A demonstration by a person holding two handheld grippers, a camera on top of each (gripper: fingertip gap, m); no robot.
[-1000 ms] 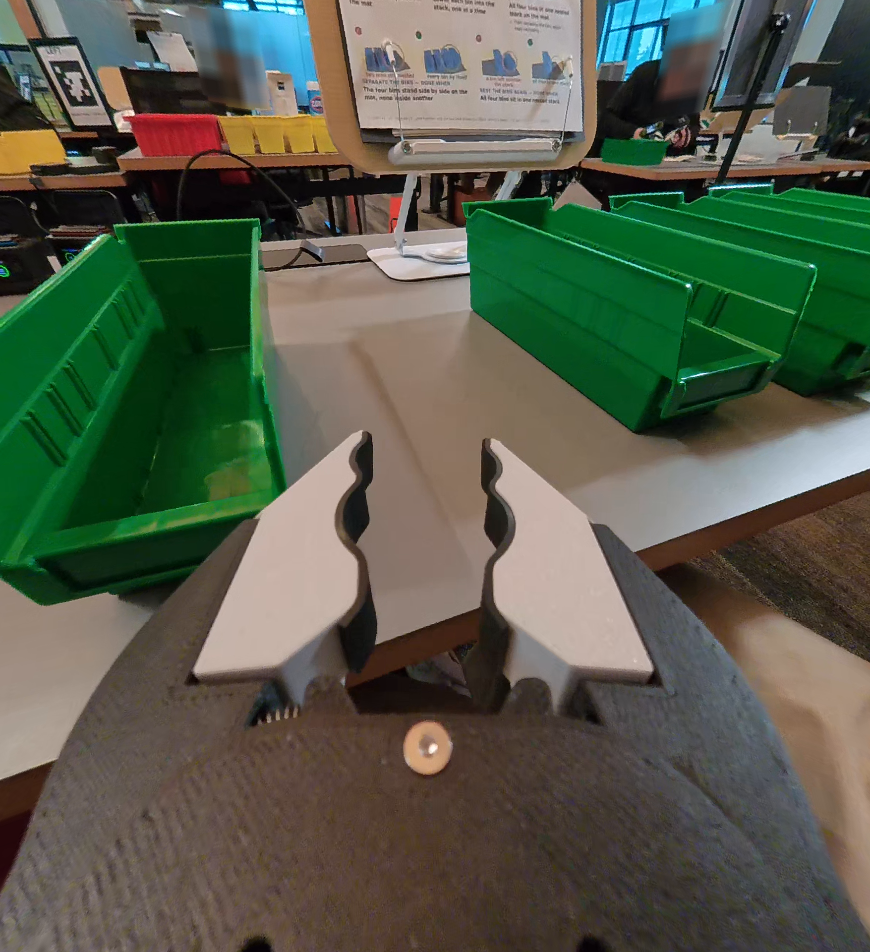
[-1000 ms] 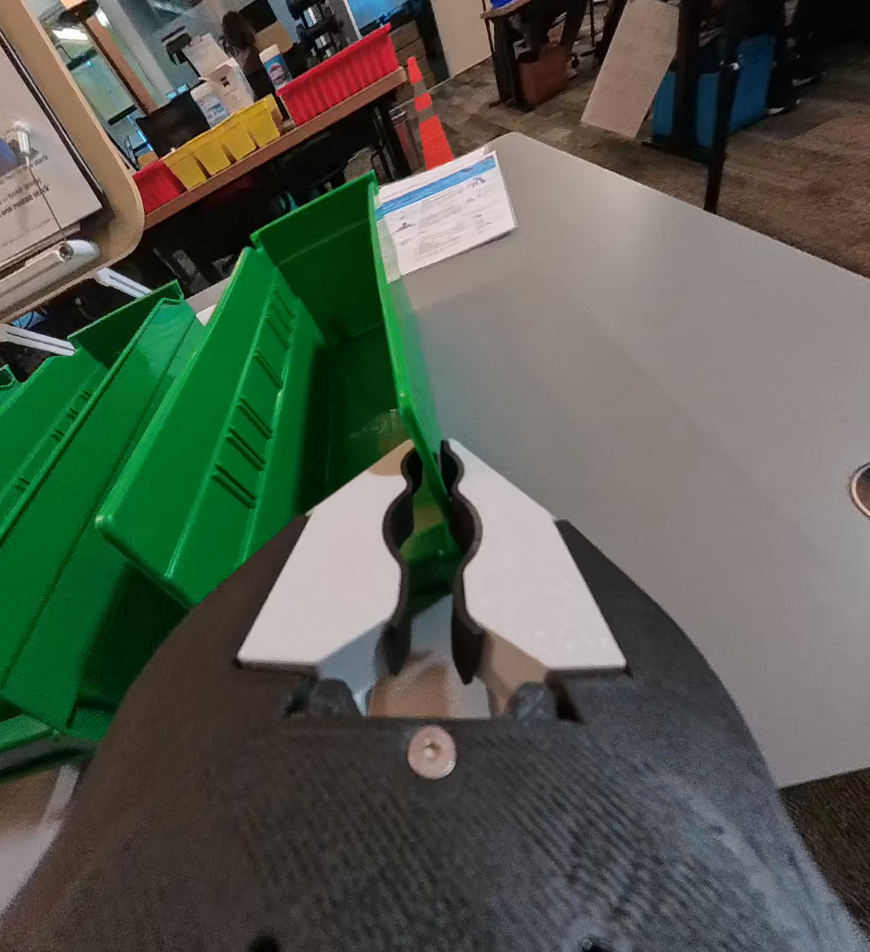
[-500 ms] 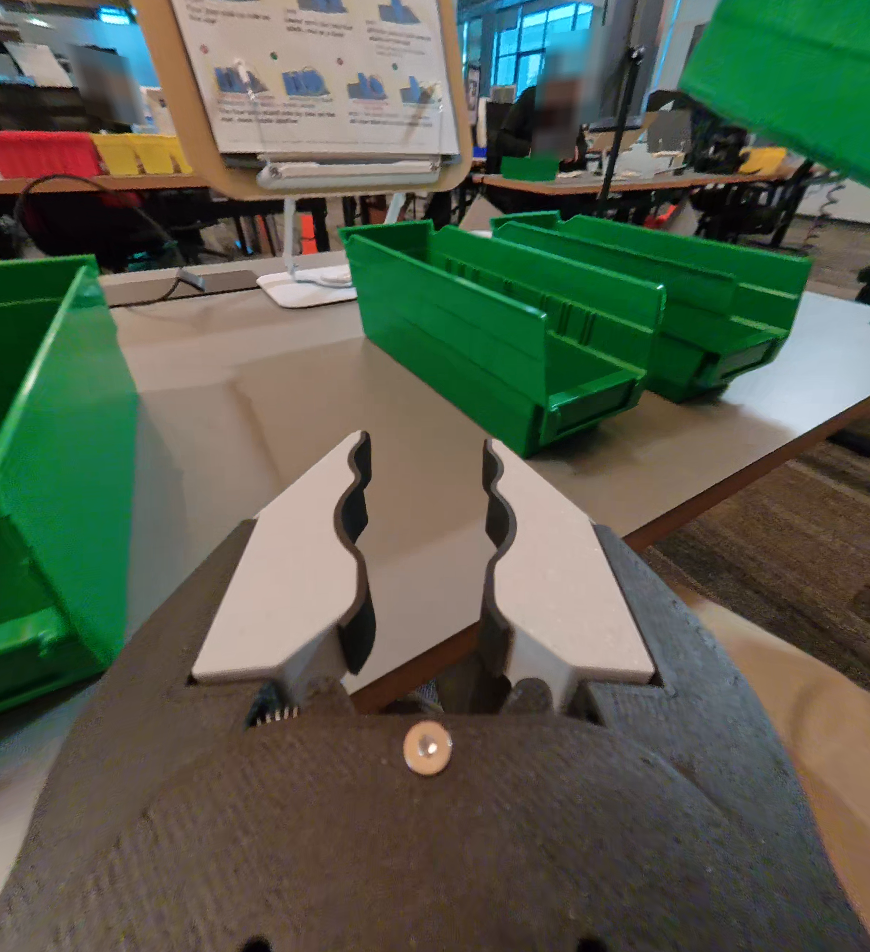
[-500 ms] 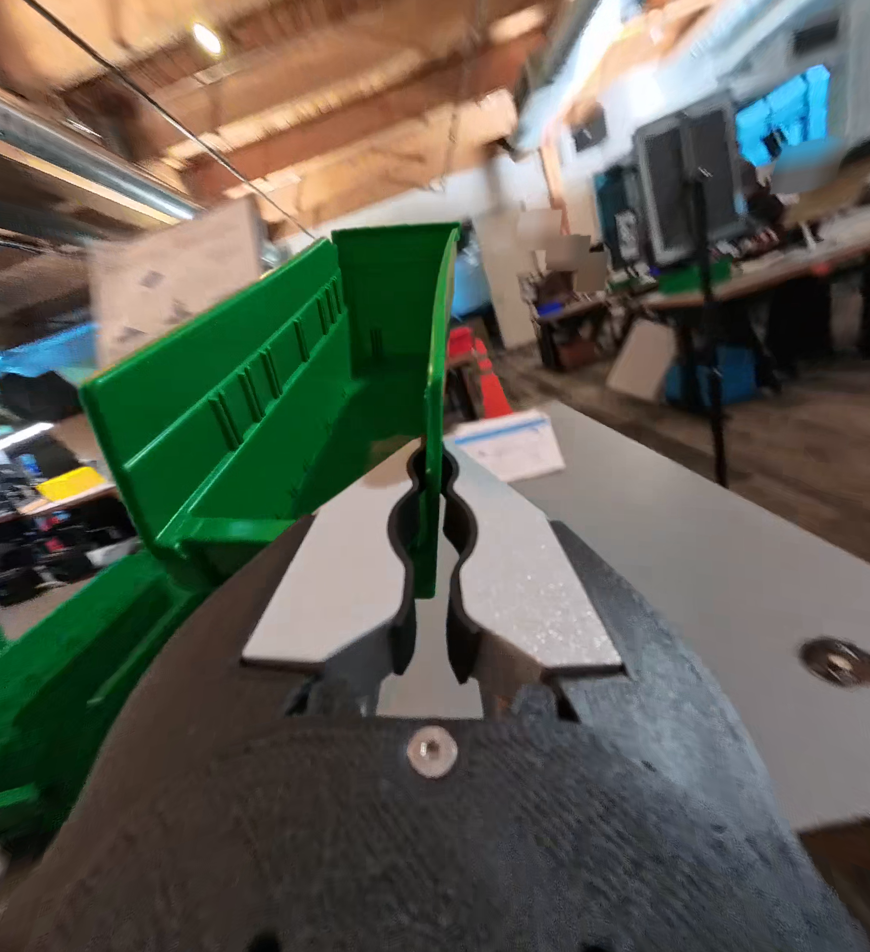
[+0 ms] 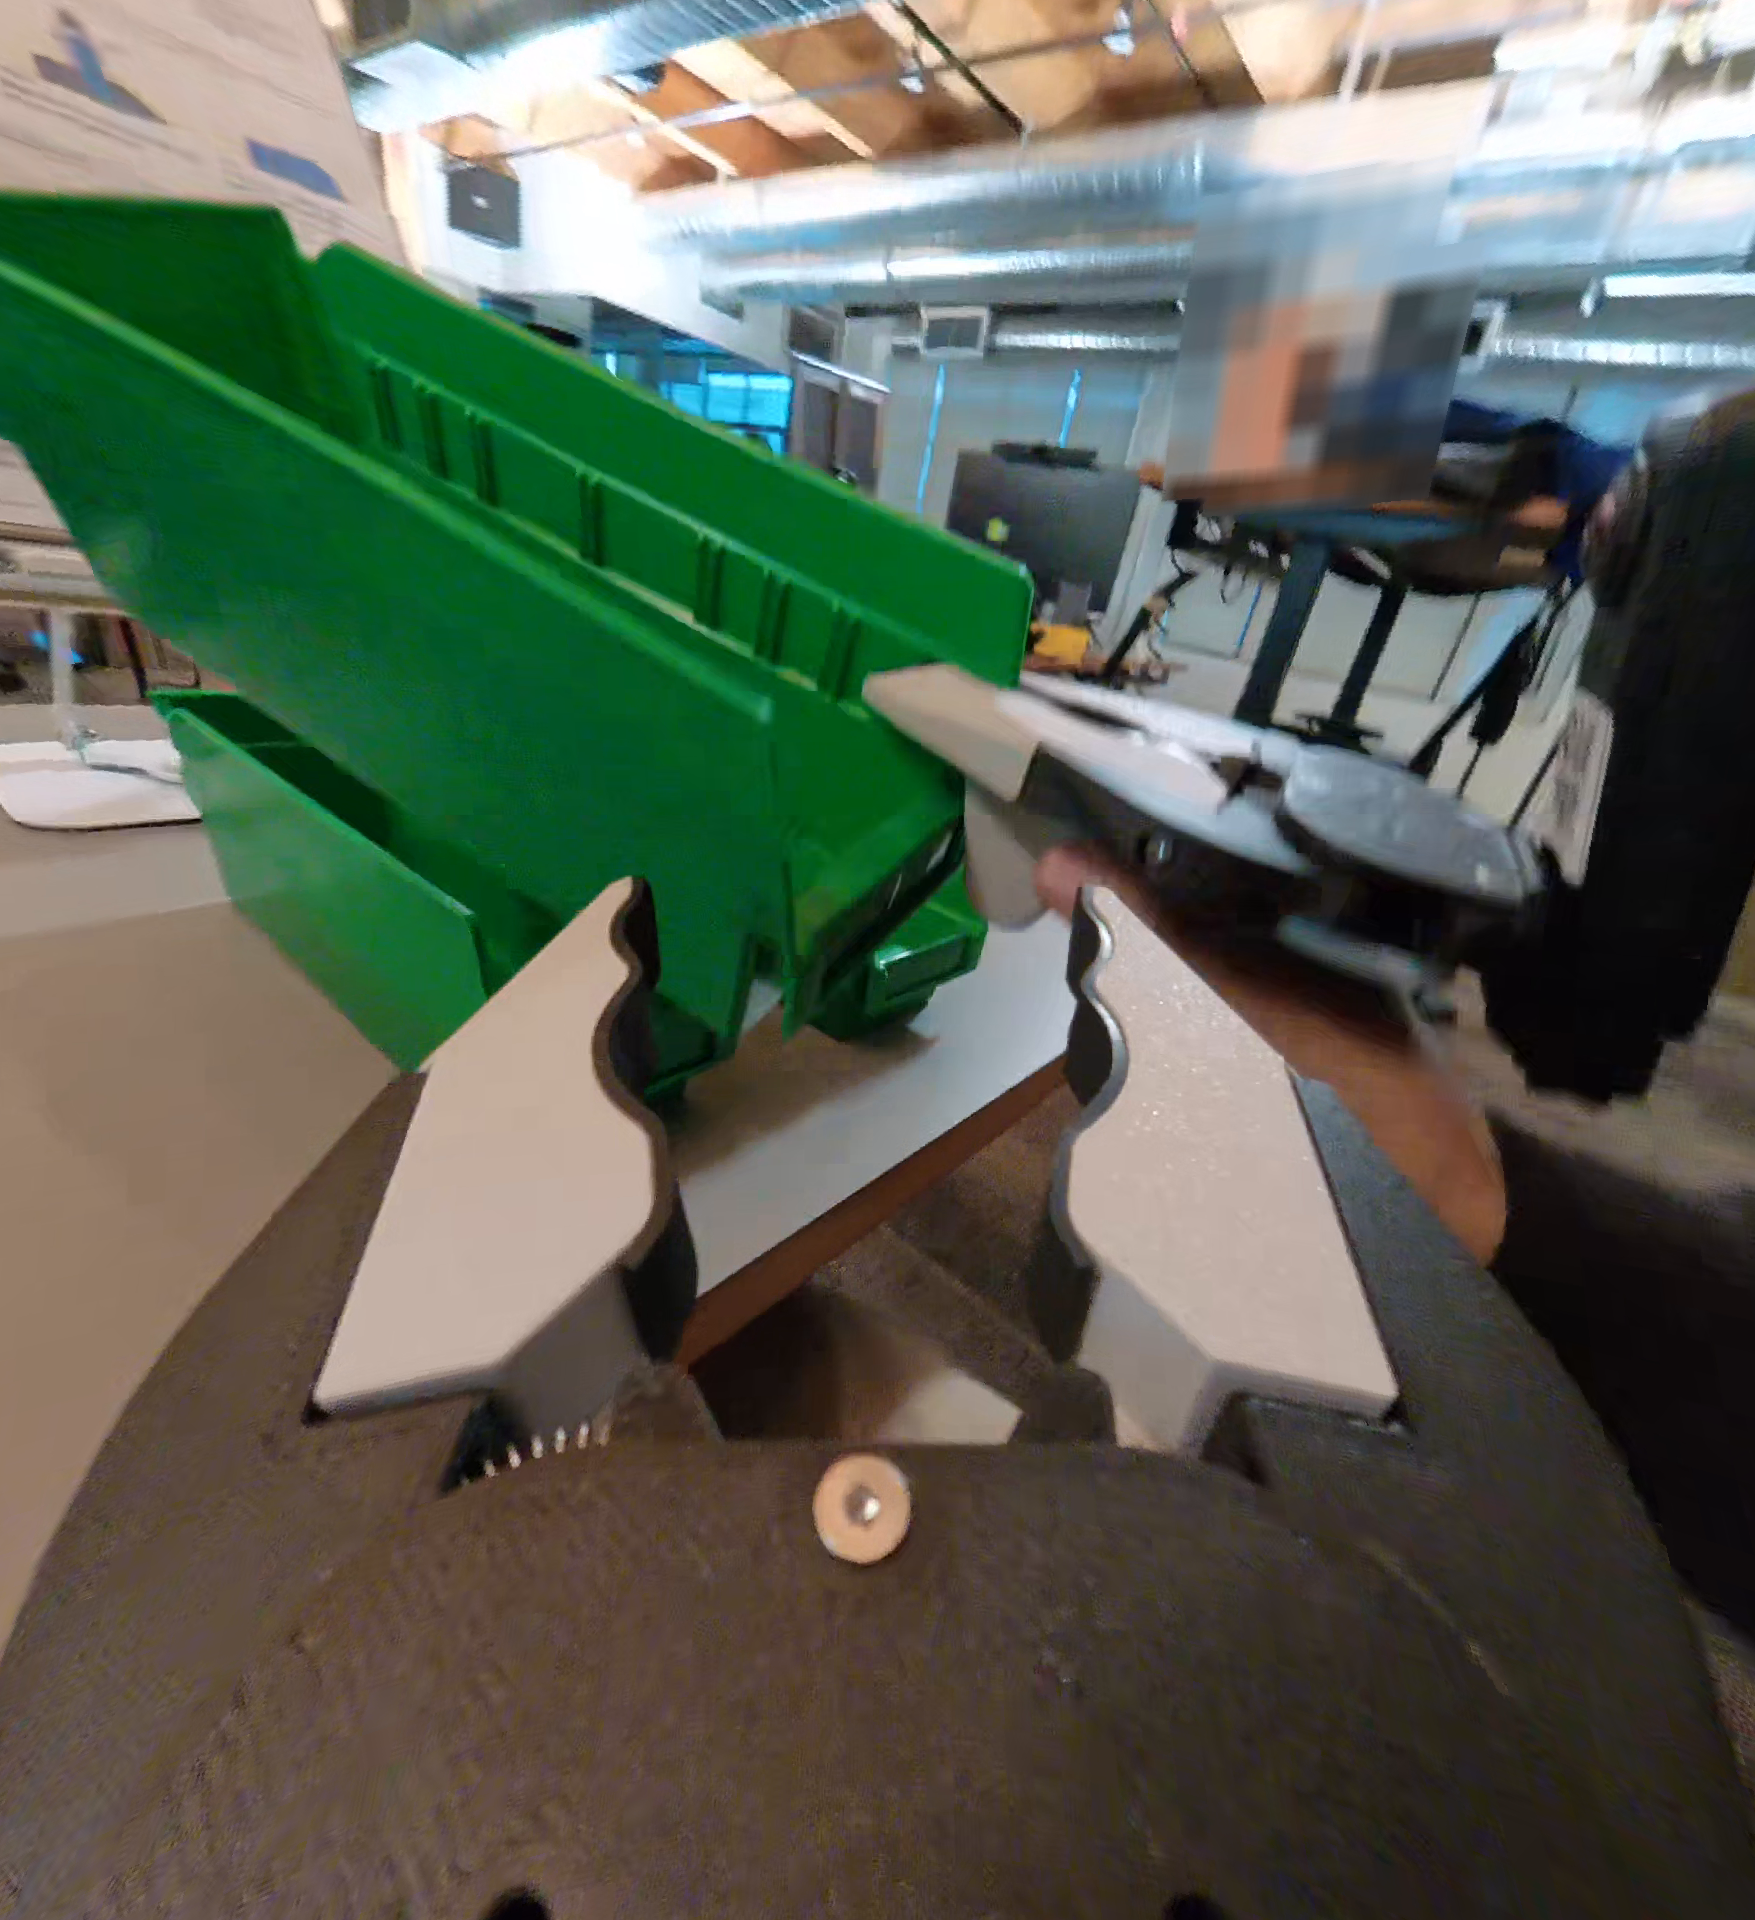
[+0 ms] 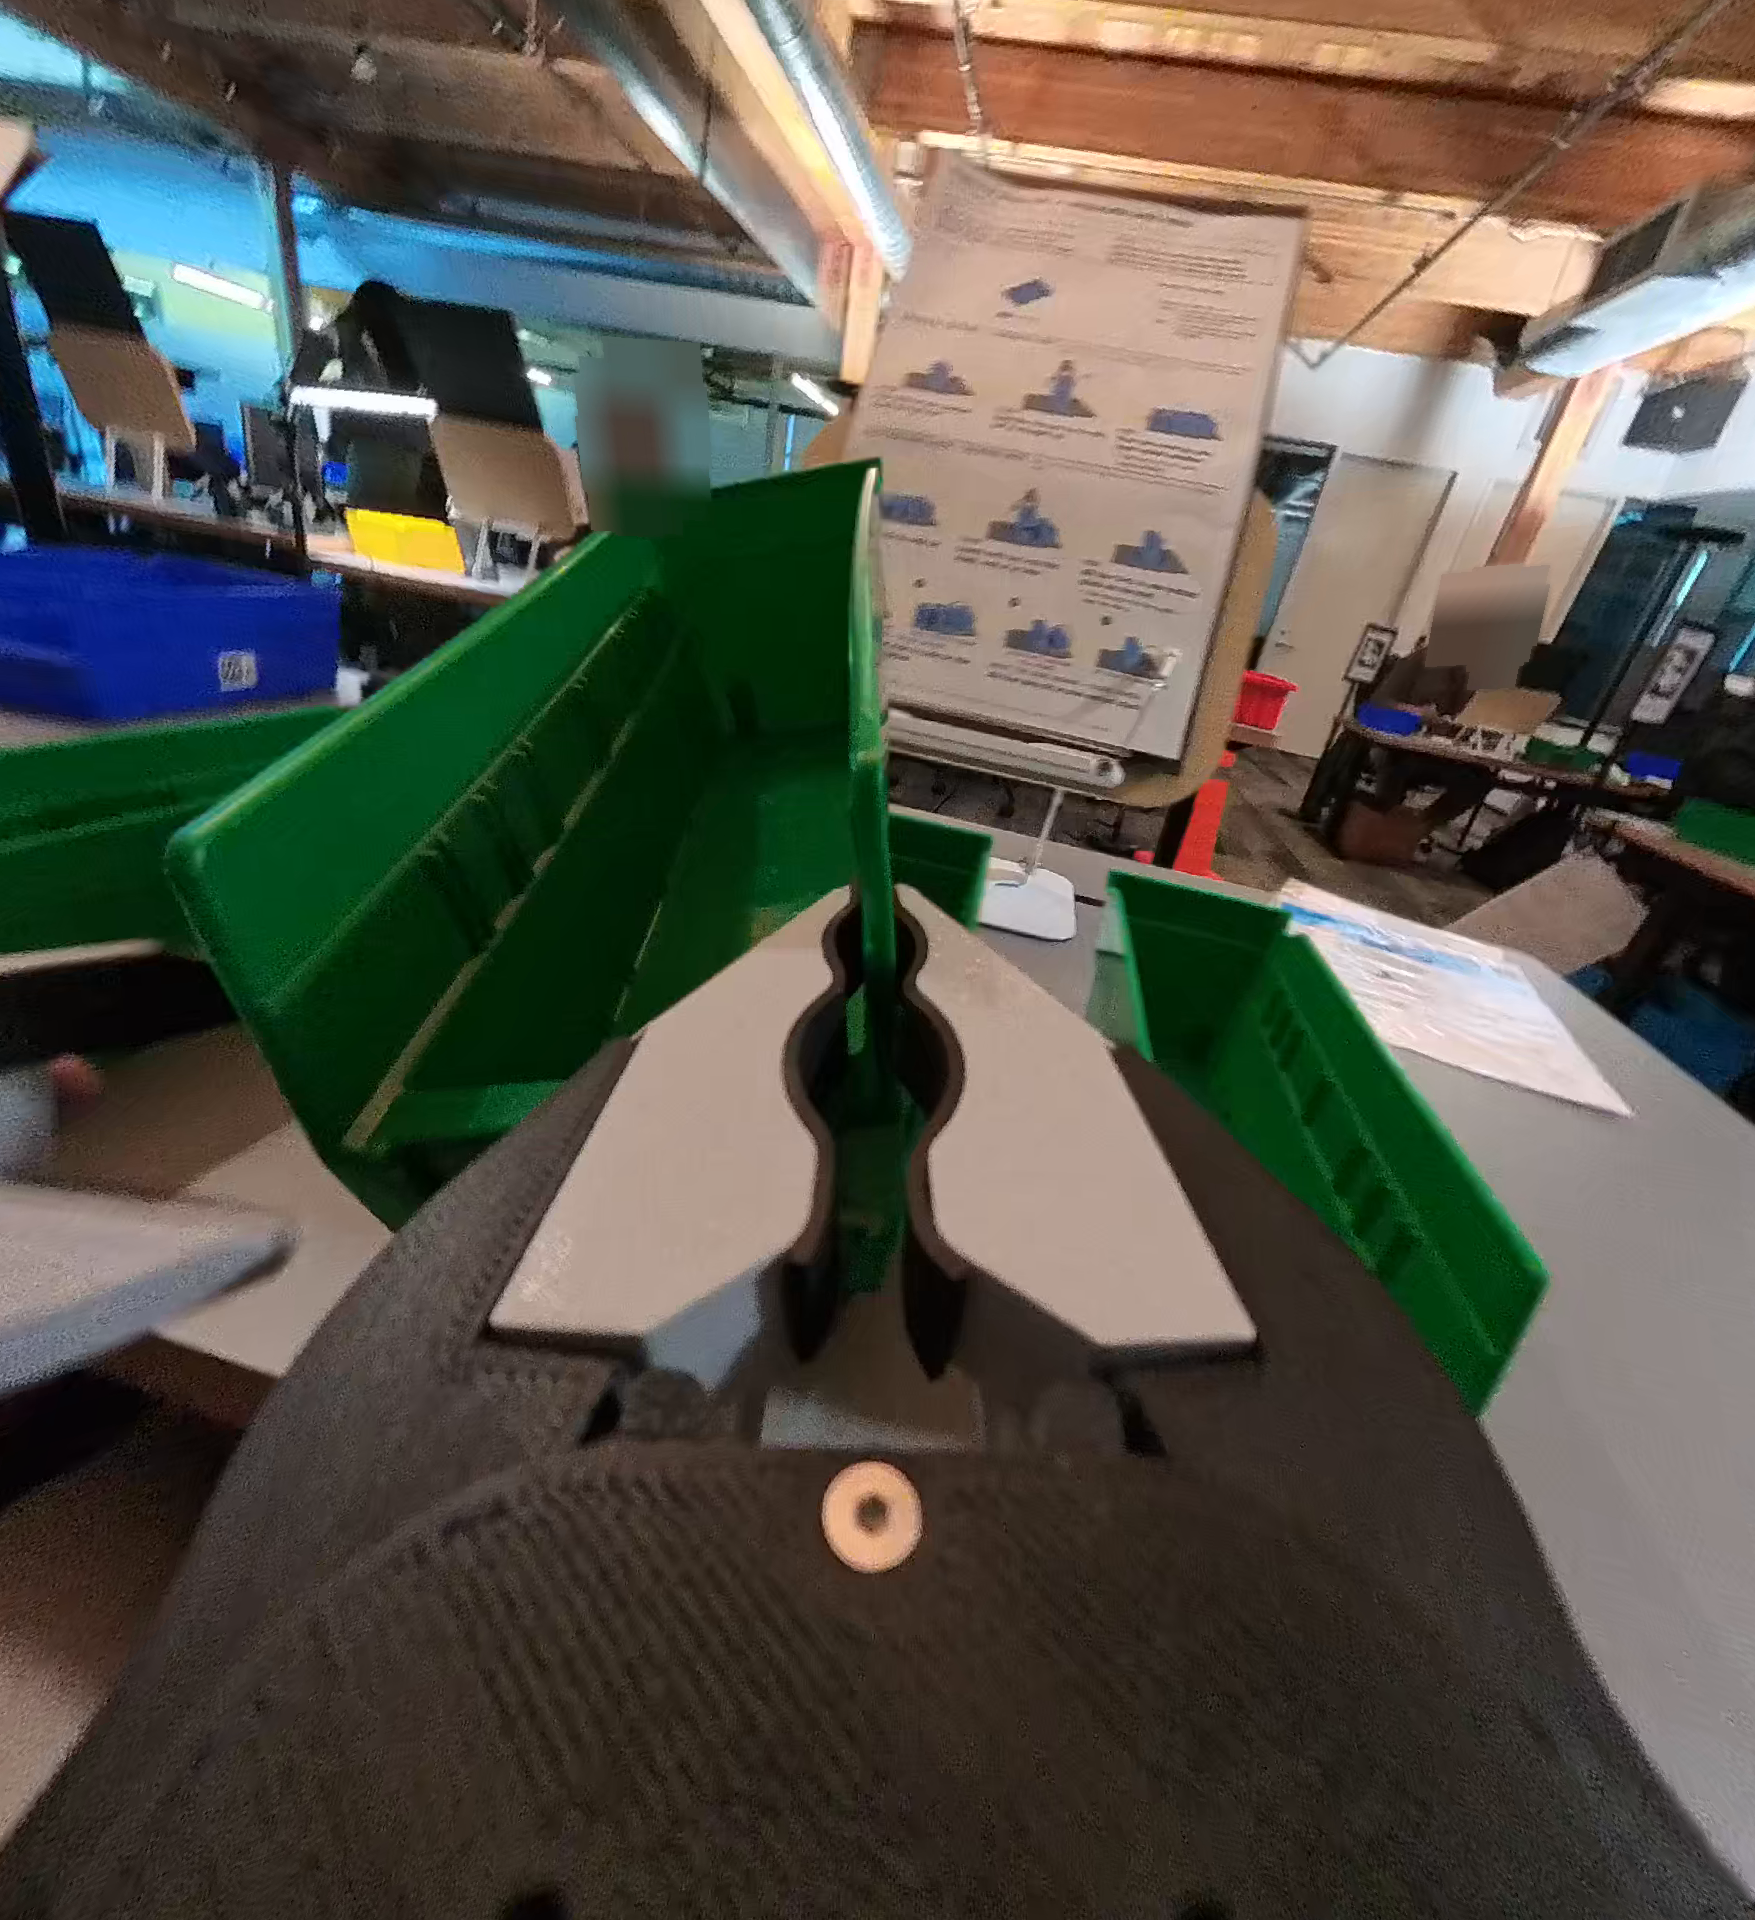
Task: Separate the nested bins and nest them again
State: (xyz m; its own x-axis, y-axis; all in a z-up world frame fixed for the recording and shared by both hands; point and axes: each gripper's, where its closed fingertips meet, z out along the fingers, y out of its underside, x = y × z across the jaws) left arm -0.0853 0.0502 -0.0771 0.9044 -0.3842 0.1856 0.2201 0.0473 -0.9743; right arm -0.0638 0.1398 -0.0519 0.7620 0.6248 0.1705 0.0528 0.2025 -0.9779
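- Jaws of the right gripper [image 6: 873,1049] are clamped on the thin right side wall of a green bin [image 6: 499,831], which is lifted and tilted – far end high, near end low, its long axis running away from the jaws.
- Seen from the left wrist, that raised bin [image 5: 457,644] slopes down from far left to near right, its low front end just above the front of a second green bin [image 5: 333,883] that sits on the grey surface [image 5: 73,1039]; whether the two touch I cannot tell.
- Jaws of the left gripper [image 5: 862,1039] are spread wide and hold nothing – they hover over the near edge of the surface, just short of both bins' fronts.
- The right wrist view shows another green bin [image 6: 1351,1122] lying on the surface to the right, its long axis pointing away too.
- Judging by this, re-nesting is under way: the carried bin must be levelled and lined up lengthwise over the seated one, and the left gripper is nearer for steadying the lower bin.
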